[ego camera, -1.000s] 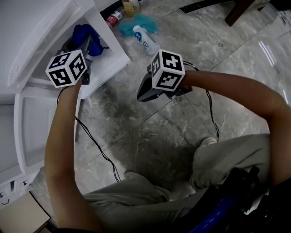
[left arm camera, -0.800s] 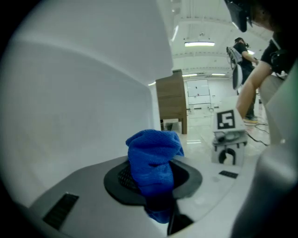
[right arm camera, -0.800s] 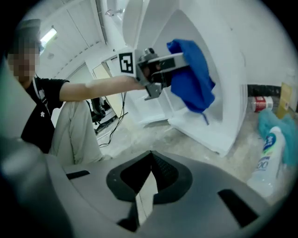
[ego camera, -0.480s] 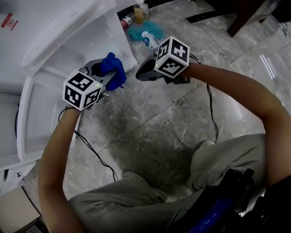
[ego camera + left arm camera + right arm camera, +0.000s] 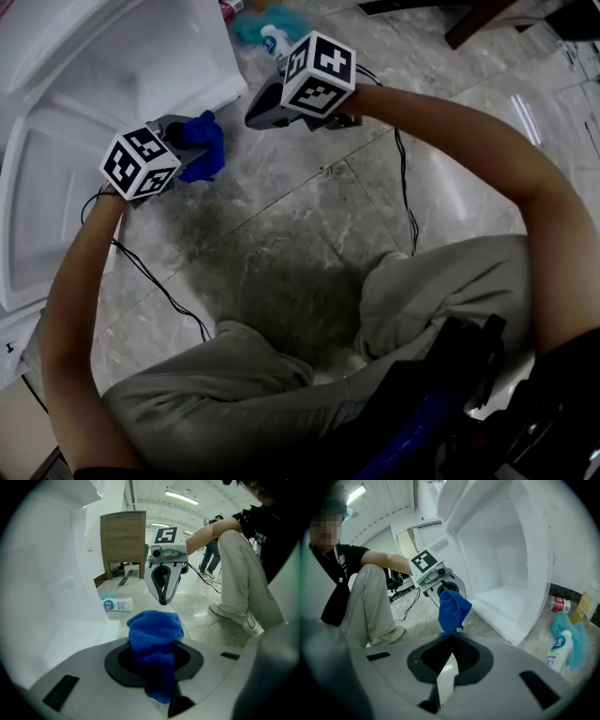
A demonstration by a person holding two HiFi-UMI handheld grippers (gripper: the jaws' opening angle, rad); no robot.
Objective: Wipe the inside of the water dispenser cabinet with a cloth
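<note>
Floor [image 5: 309, 216] lies bare and wide between the grippers and the person's legs [image 5: 272, 394]. In the head view the white cabinet [image 5: 141, 66] stands open at 11 o'clock, its lower front edge near both grippers, and its door [image 5: 47, 206] hangs open at 9 o'clock. The left gripper [image 5: 157, 656] has its jaws clamped on the blue cloth [image 5: 154, 627], which bunches up past the tips, outside the cabinet and above the floor. The right gripper [image 5: 451, 637], at 1 o'clock from the cloth, has its jaws pressed together on nothing. A bottle [image 5: 275, 39] lies at 12 o'clock.
</note>
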